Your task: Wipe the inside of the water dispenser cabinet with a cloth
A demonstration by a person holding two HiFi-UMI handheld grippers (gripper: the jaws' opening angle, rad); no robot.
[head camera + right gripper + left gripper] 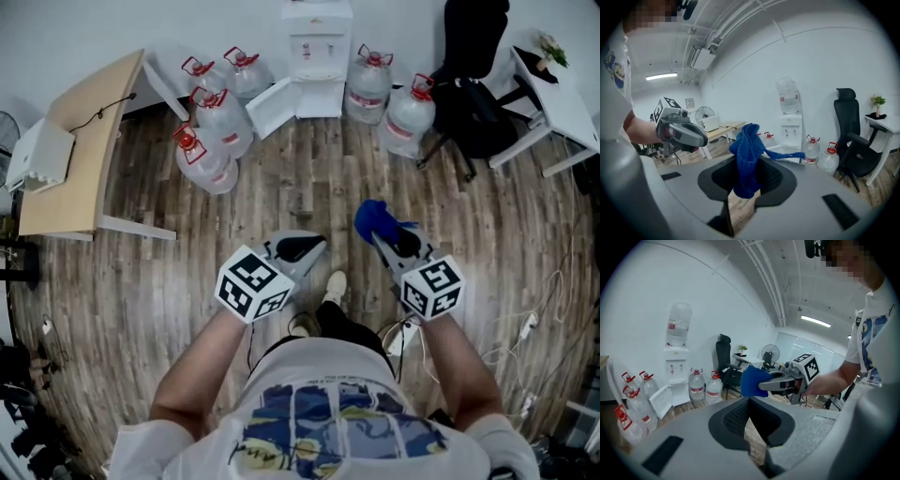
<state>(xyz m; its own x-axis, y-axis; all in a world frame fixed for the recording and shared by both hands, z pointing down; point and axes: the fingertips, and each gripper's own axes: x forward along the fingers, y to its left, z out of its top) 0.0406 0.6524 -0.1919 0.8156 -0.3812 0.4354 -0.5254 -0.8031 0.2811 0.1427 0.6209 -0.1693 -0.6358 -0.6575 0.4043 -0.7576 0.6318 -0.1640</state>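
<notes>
The white water dispenser [317, 42] stands against the far wall, well ahead of both grippers, with its lower cabinet door [272, 106] swung open to the left. My right gripper [386, 234] is shut on a bunched blue cloth [375, 217], which hangs out between its jaws [746, 154]. My left gripper [302, 248] is held beside it over the wooden floor, shut and holding nothing. In the left gripper view the dispenser [676, 364] and the cloth [752, 380] both show. The inside of the cabinet is too far away to make out.
Several large water bottles stand on both sides of the dispenser, left [211, 141] and right [389, 98]. A wooden desk [80, 141] is at the left, a black office chair [473, 84] and a white table [562, 89] at the right. Cables [525, 323] lie on the floor.
</notes>
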